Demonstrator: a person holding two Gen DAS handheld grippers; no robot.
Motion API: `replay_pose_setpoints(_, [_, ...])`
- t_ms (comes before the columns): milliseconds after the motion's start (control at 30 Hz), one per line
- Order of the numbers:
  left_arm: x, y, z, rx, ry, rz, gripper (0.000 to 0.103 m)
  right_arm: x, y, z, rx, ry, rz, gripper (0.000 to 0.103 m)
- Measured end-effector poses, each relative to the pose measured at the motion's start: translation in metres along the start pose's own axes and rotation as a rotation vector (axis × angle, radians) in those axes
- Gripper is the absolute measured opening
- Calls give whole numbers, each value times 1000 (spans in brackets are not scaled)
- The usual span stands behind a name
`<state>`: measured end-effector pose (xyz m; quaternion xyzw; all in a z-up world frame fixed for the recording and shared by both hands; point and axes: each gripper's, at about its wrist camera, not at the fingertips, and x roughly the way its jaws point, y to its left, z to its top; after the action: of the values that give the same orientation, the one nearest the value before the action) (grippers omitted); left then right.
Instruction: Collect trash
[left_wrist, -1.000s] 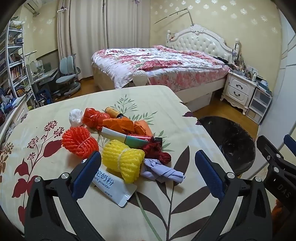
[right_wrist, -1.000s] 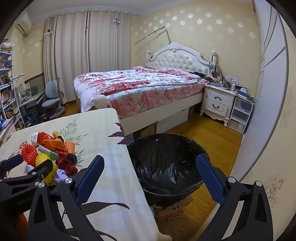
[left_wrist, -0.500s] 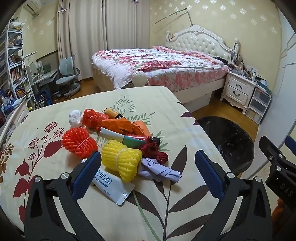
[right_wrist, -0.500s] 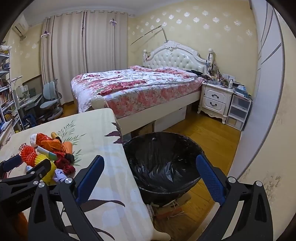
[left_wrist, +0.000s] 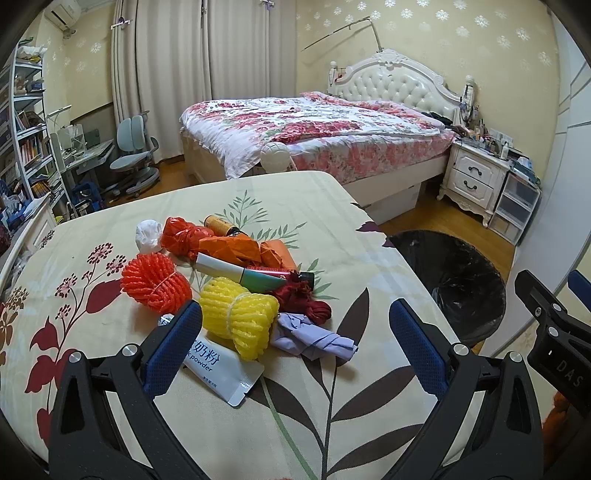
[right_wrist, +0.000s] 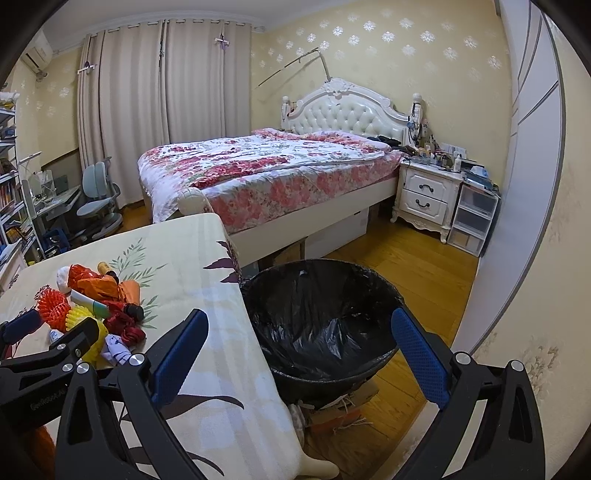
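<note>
one white sachet reads "powder" beside yellow foam net.

Left hand-held gripper (jaws wide apart) faces trash pile.

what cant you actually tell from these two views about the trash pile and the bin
- White sachet, left wrist view: its left part sits behind the left gripper finger, so the print is cut off.
- Trash pile, right wrist view: its near side is hidden by the left gripper's body.
- Bin, right wrist view: the bottom is only dark liner folds; contents unclear. Left wrist view shows only part of it, past the table edge.
- Nightstand clutter: too small to identify.
</note>
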<state>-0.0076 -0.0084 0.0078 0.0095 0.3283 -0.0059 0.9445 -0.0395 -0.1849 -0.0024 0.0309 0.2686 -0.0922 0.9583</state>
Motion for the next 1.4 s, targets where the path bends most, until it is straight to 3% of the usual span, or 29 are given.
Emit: replay_pose_setpoints(1400, [-3, -7, -1, 7, 1, 5, 99, 1, -4, -2, 11, 13, -5, 97])
